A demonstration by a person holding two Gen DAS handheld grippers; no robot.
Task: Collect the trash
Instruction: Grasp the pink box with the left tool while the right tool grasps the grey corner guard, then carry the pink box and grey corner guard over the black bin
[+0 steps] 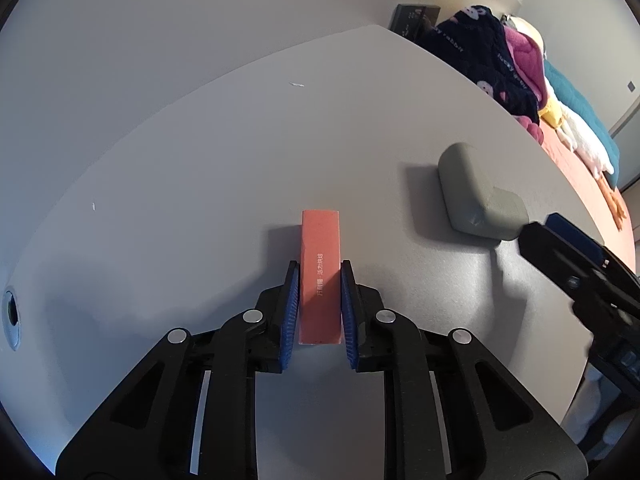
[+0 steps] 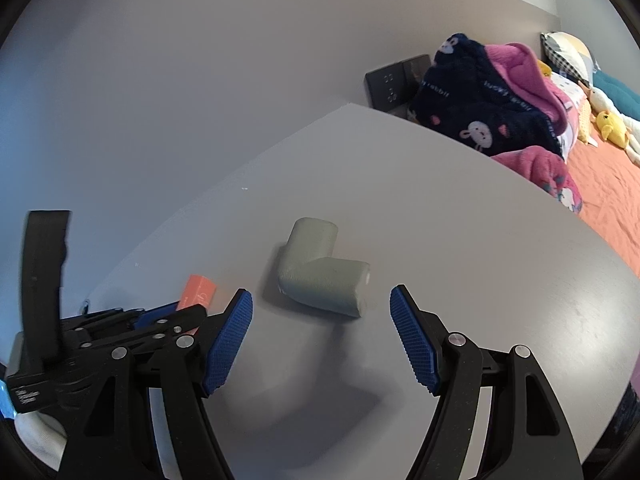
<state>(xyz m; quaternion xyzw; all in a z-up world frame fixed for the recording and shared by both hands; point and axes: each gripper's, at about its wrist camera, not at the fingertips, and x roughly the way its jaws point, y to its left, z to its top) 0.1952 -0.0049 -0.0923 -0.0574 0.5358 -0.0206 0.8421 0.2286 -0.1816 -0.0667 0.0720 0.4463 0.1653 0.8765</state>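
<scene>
Here one orange box (image 1: pixel 320 276) sits pinched in the left claw (image 1: pixel 320 280); the right claw (image 2: pixel 321 312) gapes before one grey foam corner (image 2: pixel 320 268).

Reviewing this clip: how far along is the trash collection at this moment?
Early stage. Nothing looks collected yet, and no bin shows in either view. In hand: the left tongs have their pads against both sides of the orange box, which lies on the table. Left: the grey foam corner piece lies untouched, ahead of the open right tongs.
</scene>
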